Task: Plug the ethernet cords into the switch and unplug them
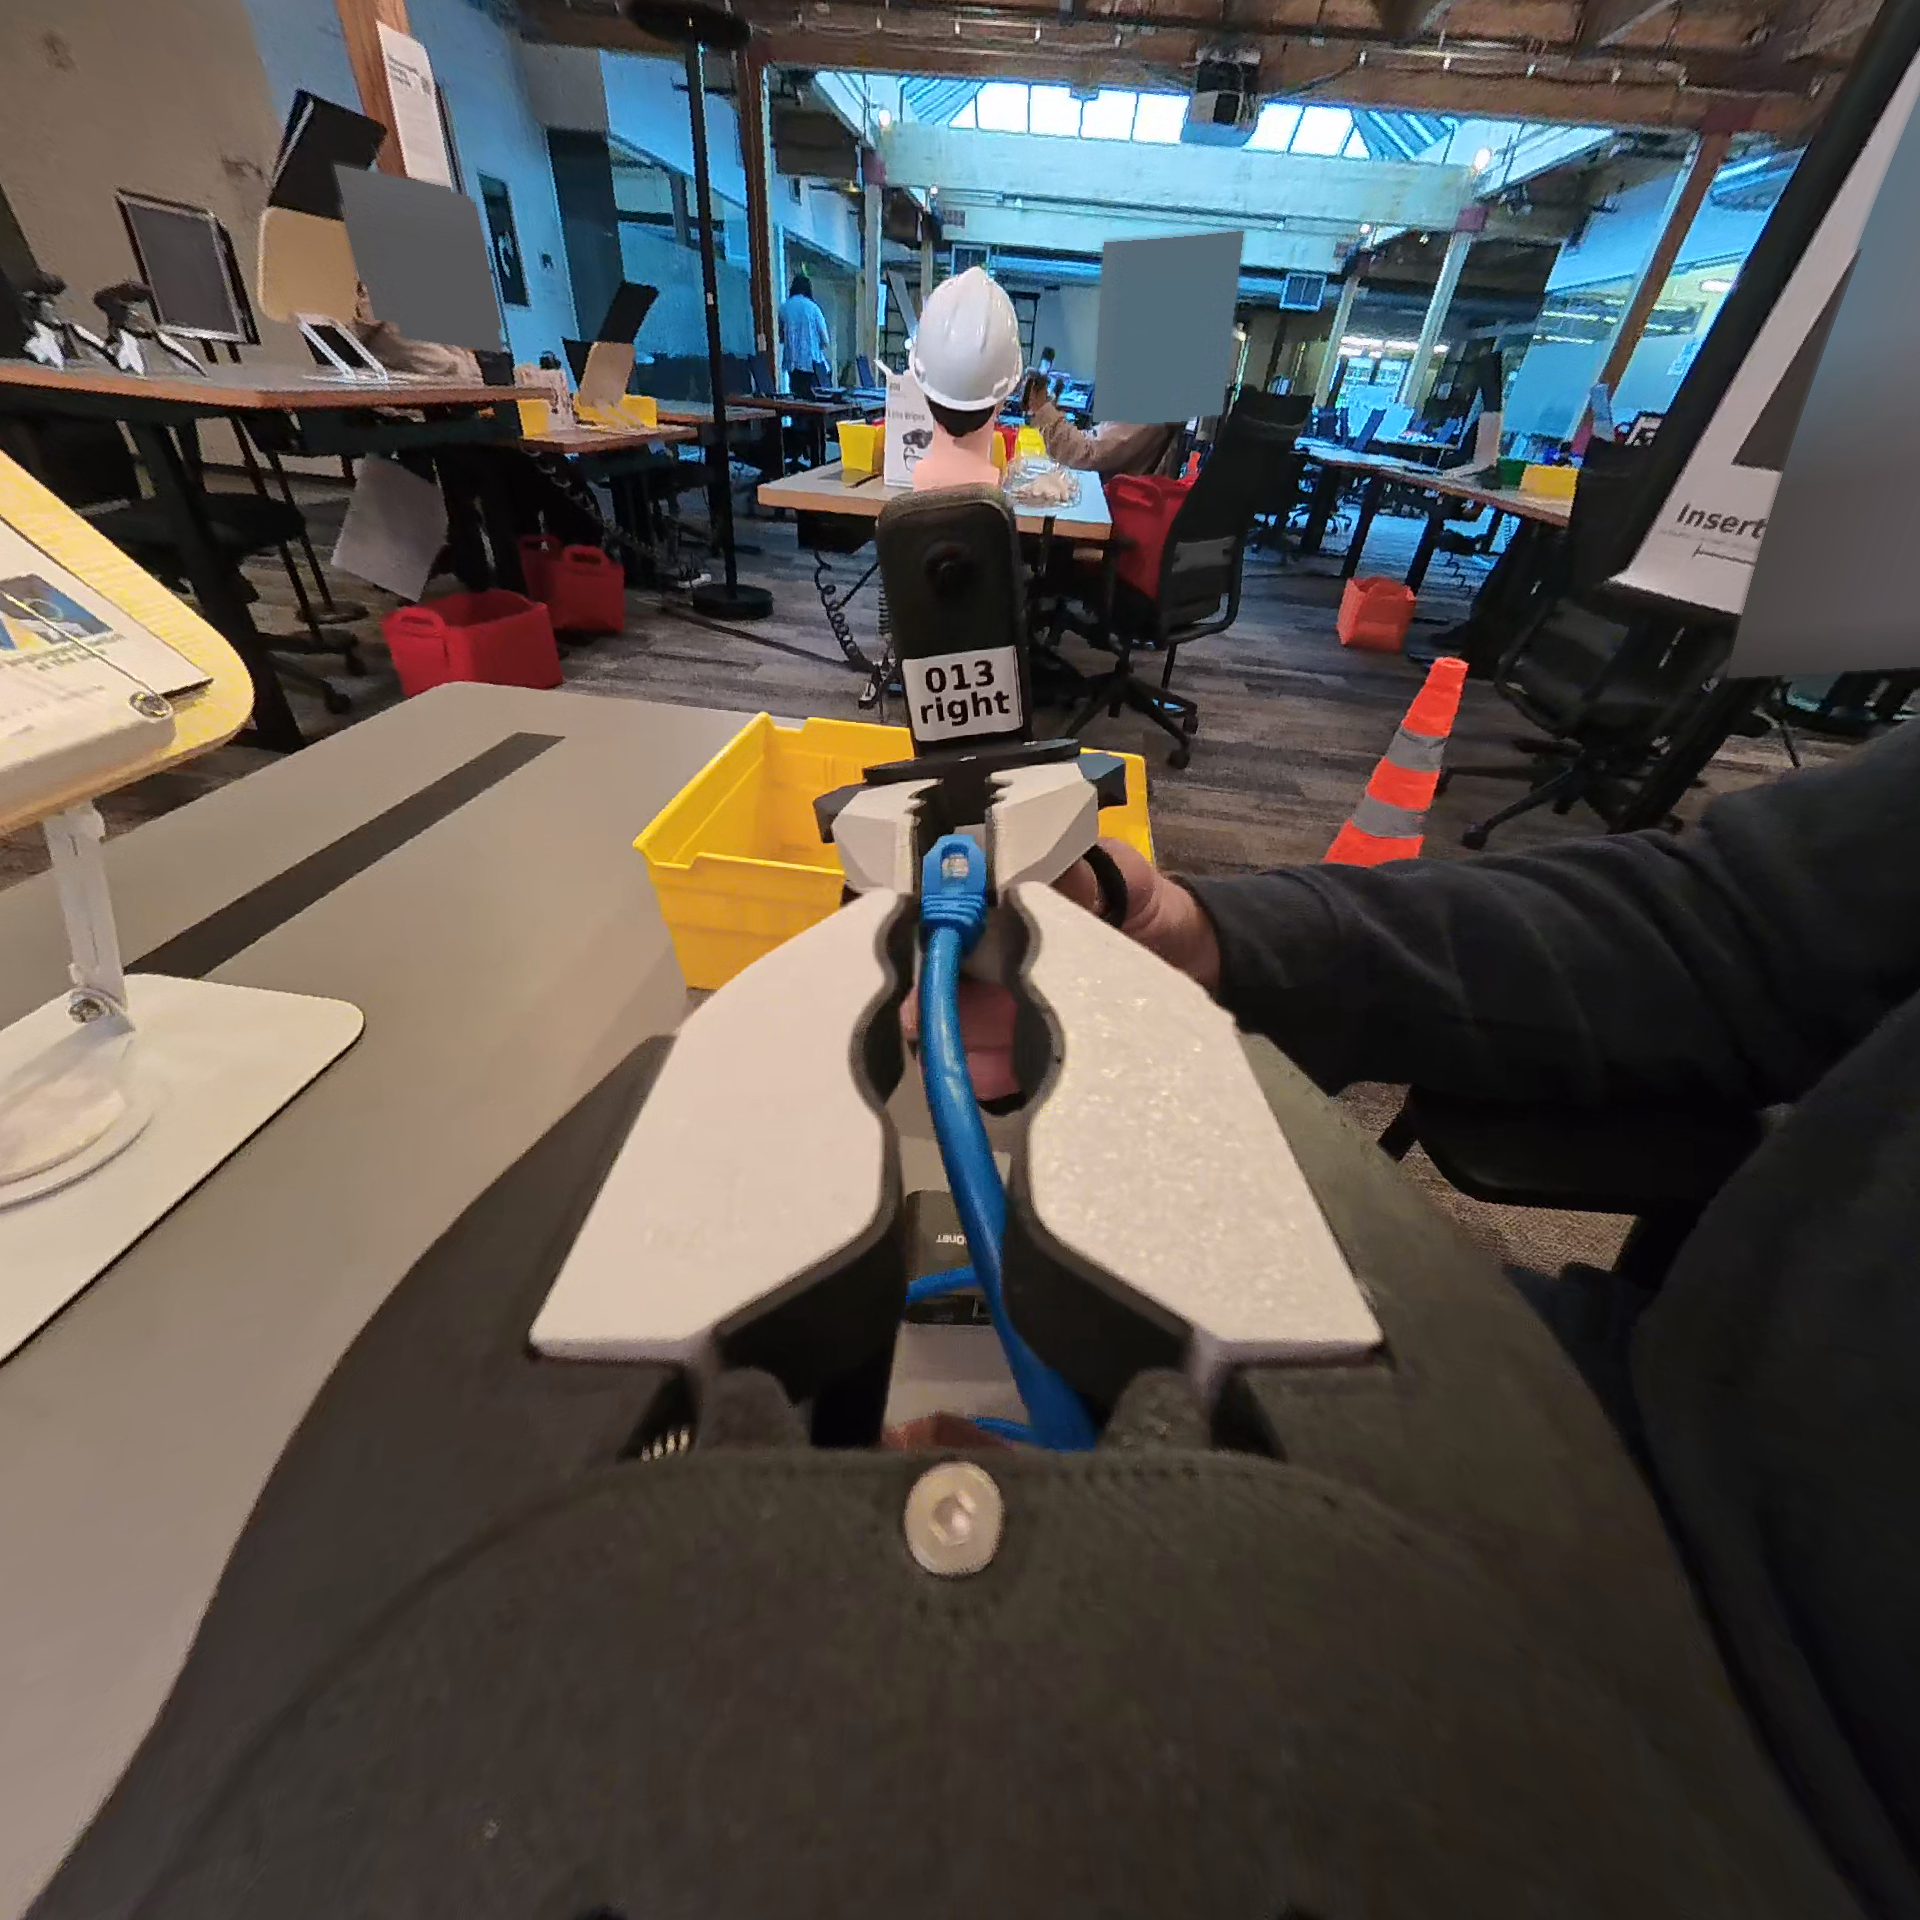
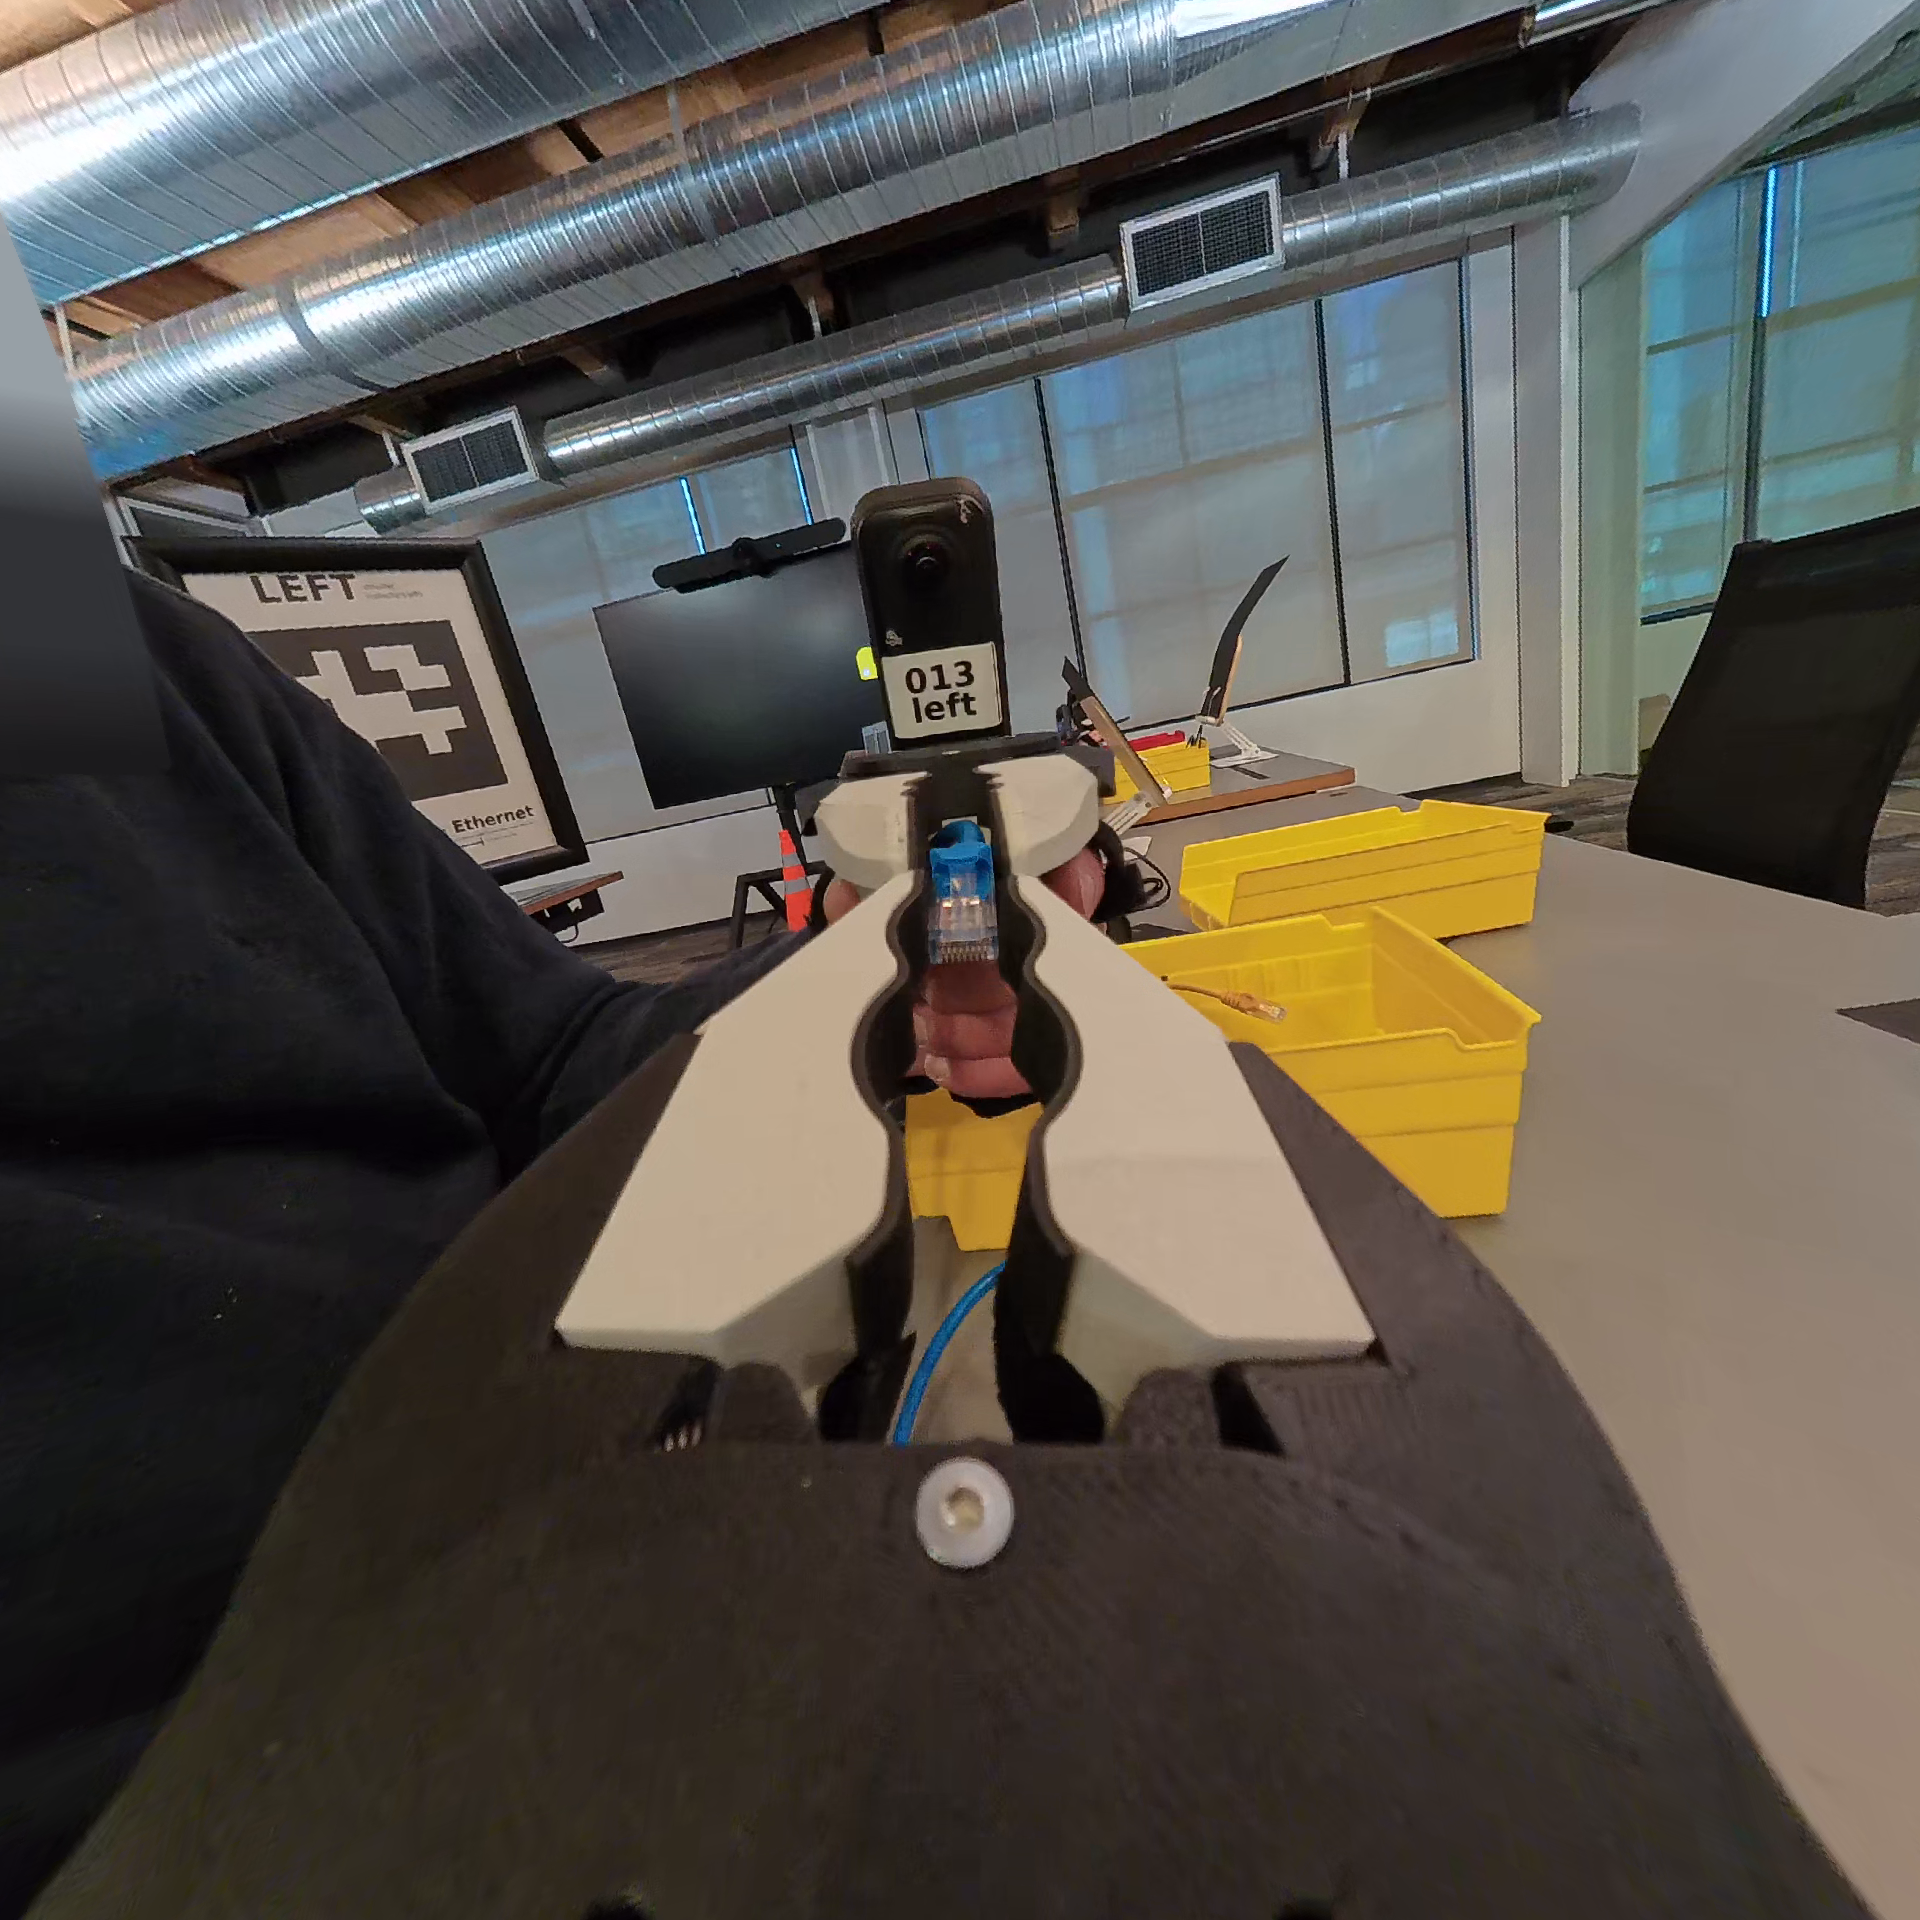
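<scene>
On the left, the left hand-held gripper [image 1: 954,920] has its 2 fingers drawn together on the blue cord [image 1: 961,1122], clamping it at the moulded boot just behind the plug. The cord's long axis runs straight out along those fingers, away from the left hand and toward the right one. Through the gap below them a dark box [image 1: 940,1242] shows on the tabletop [image 1: 468,935], with more blue cord at it. I take it for the switch, though its ports are hidden.

In the middle, the clear plug [image 2: 961,920] sticks out past the left tips, its contacts toward the right side.

On the right, the right hand-held gripper [image 2: 961,909] faces the left one tip to tip, and its fingers look closed on that plug. Both hold 1 cord end in the air, so neither is nearer.

The coming move turns on this: the switch lies below and behind the plug, not ahead of it, so the plug must be turned and brought down.

A yellow bin [image 2: 1382,1039] farther right holds an orange cord [image 2: 1236,1003].
</scene>
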`<state>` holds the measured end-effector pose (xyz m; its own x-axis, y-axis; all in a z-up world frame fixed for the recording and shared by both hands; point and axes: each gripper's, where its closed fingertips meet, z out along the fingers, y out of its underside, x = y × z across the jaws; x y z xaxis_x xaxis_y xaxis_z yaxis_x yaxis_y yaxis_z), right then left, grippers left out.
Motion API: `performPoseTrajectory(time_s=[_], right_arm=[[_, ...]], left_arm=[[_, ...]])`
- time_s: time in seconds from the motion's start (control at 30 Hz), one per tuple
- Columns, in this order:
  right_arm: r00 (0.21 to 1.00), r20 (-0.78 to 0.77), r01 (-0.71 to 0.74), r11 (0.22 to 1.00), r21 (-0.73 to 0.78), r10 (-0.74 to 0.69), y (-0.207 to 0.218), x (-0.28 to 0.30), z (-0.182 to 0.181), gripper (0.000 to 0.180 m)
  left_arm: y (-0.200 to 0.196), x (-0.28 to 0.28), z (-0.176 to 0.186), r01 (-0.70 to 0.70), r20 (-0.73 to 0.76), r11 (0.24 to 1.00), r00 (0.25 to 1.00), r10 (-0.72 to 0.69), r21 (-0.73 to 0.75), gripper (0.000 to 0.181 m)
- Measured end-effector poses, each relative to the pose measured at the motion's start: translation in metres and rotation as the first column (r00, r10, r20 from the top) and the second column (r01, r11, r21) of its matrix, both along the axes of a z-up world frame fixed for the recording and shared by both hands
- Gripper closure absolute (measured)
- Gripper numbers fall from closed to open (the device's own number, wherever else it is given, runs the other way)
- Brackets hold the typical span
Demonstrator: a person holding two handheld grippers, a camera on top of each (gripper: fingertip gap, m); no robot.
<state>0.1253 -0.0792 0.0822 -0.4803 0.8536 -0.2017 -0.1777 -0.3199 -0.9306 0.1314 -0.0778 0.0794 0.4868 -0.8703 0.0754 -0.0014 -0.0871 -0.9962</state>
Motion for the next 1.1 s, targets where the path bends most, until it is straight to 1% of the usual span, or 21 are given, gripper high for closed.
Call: performPoseTrajectory(time_s=[0.27, 0.47, 0.6, 0.67, 0.73, 0.97, 1.1], right_arm=[[1.0, -0.019, -0.019, 1.0, -0.007, 0.019, -0.001, 0.004, 0.002, 0.169], [0.999, -0.023, -0.026, 1.0, -0.012, 0.026, -0.001, 0.005, 0.003, 0.169], [1.0, 0.0, 0.015, 1.0, 0.0, -0.015, 0.002, 0.001, 0.005, 0.168], [0.999, 0.021, 0.027, 0.999, 0.019, -0.028, 0.003, 0.0, 0.003, 0.161], [0.998, 0.034, 0.045, 0.998, 0.034, -0.046, 0.005, 0.001, 0.003, 0.158], [0.987, 0.085, 0.124, 0.984, 0.128, -0.136, 0.015, 0.012, -0.001, 0.16], [0.958, 0.186, 0.17, 0.955, 0.241, -0.218, 0.019, 0.022, -0.011, 0.155]], left_arm=[[-0.001, 0.005, -0.001, 0.018, 0.007, 1.0, 1.0, -0.018, -0.014, 0.166], [0.001, 0.004, 0.001, -0.011, 0.037, 1.0, 0.999, 0.012, -0.007, 0.169], [0.004, 0.0, -0.001, -0.042, 0.025, 0.999, 0.999, 0.042, -0.025, 0.169], [0.005, -0.002, -0.003, -0.053, 0.013, 0.998, 0.998, 0.054, -0.034, 0.169], [0.006, -0.006, -0.003, -0.07, 0.012, 0.997, 0.997, 0.071, -0.045, 0.169], [0.006, -0.014, -0.005, -0.102, -0.021, 0.992, 0.995, 0.101, -0.075, 0.169], [0.003, -0.02, -0.004, -0.119, -0.042, 0.99, 0.992, 0.116, -0.076, 0.169]])
